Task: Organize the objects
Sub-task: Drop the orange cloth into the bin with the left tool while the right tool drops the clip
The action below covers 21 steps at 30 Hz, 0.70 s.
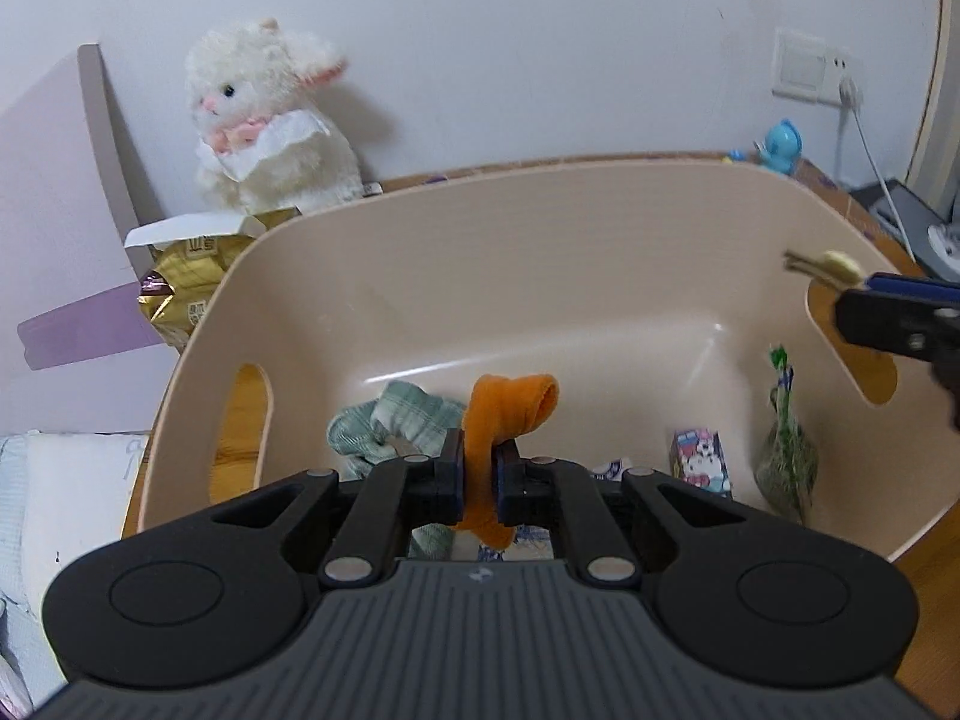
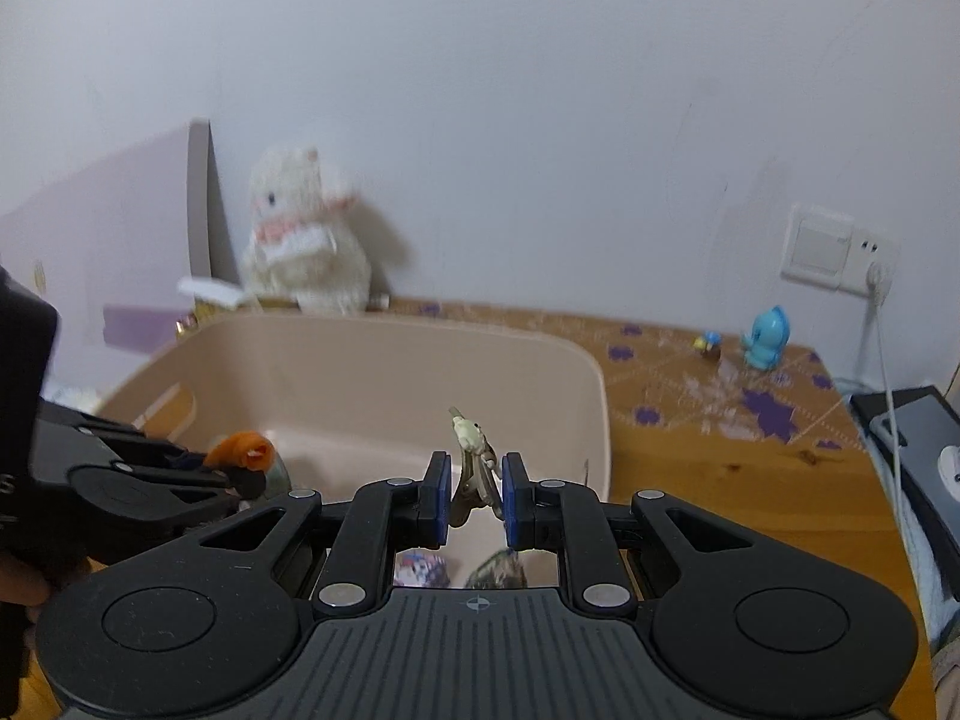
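**Both tools loaded over the bin – drop is straight down**

1. Bin: beige plastic tub w/ cut-out handles, sits on the desk. Open top faces both tools. Already inside: green checked cloth, small cartoon carton, net bag of greenery against the right-hand wall.

2. Left tool: clenched on an orange cloth. Cloth hangs through the jaws, long axis approx. vertical, top end folded over fwd. Position: inside the bin outline, above the floor near the green cloth. Judged: release drops it onto the bin floor; no further travel needed.

3. Right tool: grips a small hair clip w/ pale ornament, long axis along the fingers, tip pointing fwd/up. Position: at the bin's right rim, over the near corner. Judged: small move inward, then release.

4. Nearer arm: left is deeper in the bin, so likely first to release.
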{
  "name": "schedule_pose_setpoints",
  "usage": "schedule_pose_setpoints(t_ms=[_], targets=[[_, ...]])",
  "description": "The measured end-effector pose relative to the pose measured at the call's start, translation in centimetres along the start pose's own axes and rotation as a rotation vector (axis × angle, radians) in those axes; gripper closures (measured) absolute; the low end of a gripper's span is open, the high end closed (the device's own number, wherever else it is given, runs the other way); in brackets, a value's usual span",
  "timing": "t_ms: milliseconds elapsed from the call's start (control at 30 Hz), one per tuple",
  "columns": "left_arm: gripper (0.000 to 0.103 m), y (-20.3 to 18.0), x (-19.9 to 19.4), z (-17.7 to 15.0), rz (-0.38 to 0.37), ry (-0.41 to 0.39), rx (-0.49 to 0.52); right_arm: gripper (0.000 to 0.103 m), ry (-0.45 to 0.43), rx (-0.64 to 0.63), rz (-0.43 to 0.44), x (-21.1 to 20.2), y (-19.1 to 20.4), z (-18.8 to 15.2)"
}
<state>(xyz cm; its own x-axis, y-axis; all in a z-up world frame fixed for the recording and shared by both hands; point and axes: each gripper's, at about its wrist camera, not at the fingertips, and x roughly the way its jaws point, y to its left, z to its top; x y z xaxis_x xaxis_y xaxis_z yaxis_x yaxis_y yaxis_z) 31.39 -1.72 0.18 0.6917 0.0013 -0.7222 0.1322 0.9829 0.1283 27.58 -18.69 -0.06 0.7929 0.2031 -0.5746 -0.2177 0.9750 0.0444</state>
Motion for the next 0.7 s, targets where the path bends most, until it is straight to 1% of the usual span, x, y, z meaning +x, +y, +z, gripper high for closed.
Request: schedule_pose_setpoints(t_ms=[100,133,167,200,233,267,300,367,433,467,567,700], targets=[[0.086,0.0,0.2,-0.2,-0.006,0.012,0.008,0.087,0.042,-0.012,0.0,1.1,0.1,-0.4],[0.082,0.0,0.2,-0.2,-0.007,0.013,0.009,0.084,0.051,-0.011,0.001,1.3,0.1,-0.5],[0.07,0.0,0.1,-0.2,-0.004,0.012,0.012,0.075,0.057,-0.009,0.004,1.4,0.2,-0.6],[0.057,0.0,0.0,-0.2,0.001,0.008,0.013,0.071,0.061,-0.006,0.004,1.4,0.2,-0.7],[0.052,0.0,-0.2,-0.1,0.003,0.002,0.011,0.063,0.061,-0.001,0.005,1.4,0.1,-0.7],[0.042,0.0,-0.4,-0.1,0.004,-0.005,0.007,0.057,0.063,0.005,0.008,1.3,0.1,-0.8],[0.034,0.1,-0.6,0.0,0.005,-0.012,0.003,0.055,0.061,0.009,0.013,1.2,0.1,-0.8],[0.029,0.1,-1.1,0.1,0.009,-0.025,-0.004,0.044,0.051,0.009,0.014,0.7,0.2,-0.7],[0.029,0.1,-1.5,0.2,0.013,-0.033,-0.007,0.037,0.032,0.007,0.014,0.1,0.3,-0.7],[0.027,0.1,-1.7,0.2,0.017,-0.037,-0.009,0.034,0.025,0.009,0.015,-0.2,0.3,-0.6],[0.023,0.0,-2.3,0.2,0.019,-0.047,-0.017,0.028,0.008,0.016,0.019,-1.1,0.3,-0.5],[0.023,0.0,-2.7,0.0,0.022,-0.052,-0.022,0.026,-0.011,0.021,0.016,-1.9,0.4,-0.4]])
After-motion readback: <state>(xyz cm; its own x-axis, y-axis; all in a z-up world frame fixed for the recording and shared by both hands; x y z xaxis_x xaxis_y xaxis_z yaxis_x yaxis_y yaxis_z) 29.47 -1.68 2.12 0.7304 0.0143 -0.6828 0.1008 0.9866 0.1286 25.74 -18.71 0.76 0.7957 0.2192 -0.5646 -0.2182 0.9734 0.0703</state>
